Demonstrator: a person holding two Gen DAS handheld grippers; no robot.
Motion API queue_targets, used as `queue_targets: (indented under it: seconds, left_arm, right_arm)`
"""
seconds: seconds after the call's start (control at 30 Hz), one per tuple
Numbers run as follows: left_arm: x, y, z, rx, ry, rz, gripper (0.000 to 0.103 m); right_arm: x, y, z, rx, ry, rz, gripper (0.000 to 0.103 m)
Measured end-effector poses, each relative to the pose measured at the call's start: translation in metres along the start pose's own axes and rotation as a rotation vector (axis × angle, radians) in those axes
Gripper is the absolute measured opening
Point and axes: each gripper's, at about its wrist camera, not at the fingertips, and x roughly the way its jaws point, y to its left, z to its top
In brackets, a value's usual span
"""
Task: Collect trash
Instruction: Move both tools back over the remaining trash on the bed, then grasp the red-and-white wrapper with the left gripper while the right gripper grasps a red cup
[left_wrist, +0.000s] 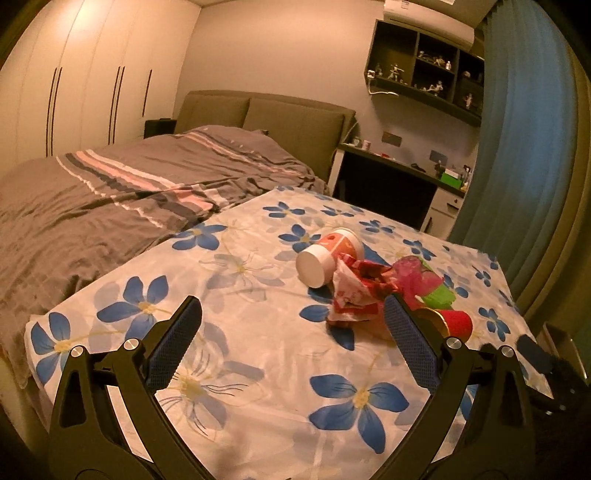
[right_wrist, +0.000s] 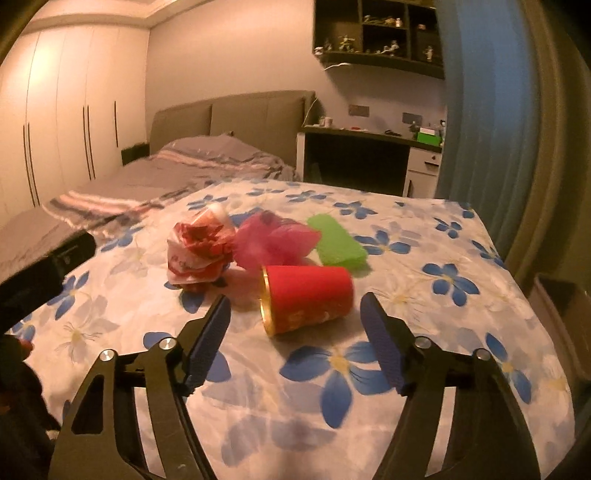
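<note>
**Trash heaped mid-table, both tongs held open and empty**

Your right tongs (right_wrist: 295, 314) sit nearest the lens in the right wrist view, jaws spread wide with nothing gripped; the red cup (right_wrist: 306, 299) lies on its side just beyond the fingertips, in line with the gap, its gold-rimmed mouth turned toward the left finger. Pale marks show on the cup's lower side, too blurred to read.

Your left tongs (left_wrist: 293, 314) are also wide open and hold nothing. Their right finger (left_wrist: 410, 343) stands in front of the pile and covers part of it in the left wrist view.

The trash sits together on the floral tablecloth (left_wrist: 236, 332), white with blue flowers:
- a crumpled red-and-white wrapper (right_wrist: 197, 254), with printed lettering you cannot make out;
- a pink mesh bundle (right_wrist: 273, 240) just beside it, touching the wrapper;
- a flat green packet (right_wrist: 336, 240) behind the cup;
- a white and orange tub (left_wrist: 325, 256) lying on its side at the far left of the heap, its label unreadable.

Around you: a bed (left_wrist: 110, 192) with a striped grey cover runs along the left of the table, white wardrobes (left_wrist: 74, 92) behind it, a dark wall shelf (left_wrist: 424, 62) of small figures, a desk (right_wrist: 369, 147) carrying a green box, and a blue curtain (right_wrist: 480, 110) at the right. No brand name is legible anywhere.
</note>
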Motion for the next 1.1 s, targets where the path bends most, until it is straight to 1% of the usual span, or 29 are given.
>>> queue_targets:
  seconds: [0.17, 0.33, 0.4, 0.43, 0.5, 0.53, 0.6, 0.63, 0.7, 0.8, 0.87, 1.0, 1.1]
  left_arm:
    - [0.002, 0.008, 0.002, -0.009, 0.002, 0.004, 0.097]
    - [0.003, 0.010, 0.002, -0.004, 0.003, -0.001, 0.097]
    - [0.006, 0.011, 0.002, 0.002, 0.007, -0.008, 0.097]
    - [0.006, 0.010, 0.002, 0.004, 0.009, -0.014, 0.097]
    - [0.007, 0.010, 0.003, 0.007, 0.010, -0.027, 0.097]
    - [0.008, 0.009, 0.003, 0.011, 0.012, -0.034, 0.097]
    - [0.011, 0.005, 0.003, 0.017, 0.019, -0.049, 0.097]
    - [0.013, 0.003, 0.003, 0.019, 0.023, -0.057, 0.097]
    - [0.017, -0.002, 0.001, 0.029, 0.031, -0.073, 0.097]
    - [0.023, -0.009, -0.001, 0.047, 0.049, -0.088, 0.097]
    - [0.029, -0.012, -0.002, 0.053, 0.061, -0.101, 0.097]
    - [0.045, -0.018, 0.000, 0.042, 0.100, -0.155, 0.097]
    - [0.059, -0.023, 0.005, 0.037, 0.120, -0.191, 0.094]
  right_arm:
    - [0.030, 0.012, 0.005, -0.009, 0.073, -0.018, 0.057]
    - [0.044, 0.016, 0.003, -0.019, 0.101, -0.040, 0.049]
    - [0.049, 0.015, 0.002, -0.019, 0.117, -0.046, 0.041]
    - [0.051, 0.014, 0.001, -0.016, 0.124, -0.047, 0.039]
    - [0.054, 0.010, -0.001, -0.012, 0.133, -0.058, 0.029]
    - [0.054, 0.008, -0.002, -0.011, 0.136, -0.059, 0.027]
    - [0.056, 0.003, -0.003, -0.005, 0.143, -0.065, 0.018]
    - [0.056, 0.001, -0.004, -0.001, 0.146, -0.065, 0.017]
    - [0.054, -0.004, -0.005, 0.007, 0.143, -0.068, 0.010]
    - [0.048, -0.013, -0.006, 0.009, 0.123, -0.084, 0.005]
    - [0.043, -0.022, -0.008, 0.022, 0.110, -0.089, 0.004]
    - [0.035, -0.037, -0.010, 0.049, 0.094, -0.084, 0.004]
    - [0.028, -0.045, -0.012, 0.063, 0.079, -0.076, 0.004]
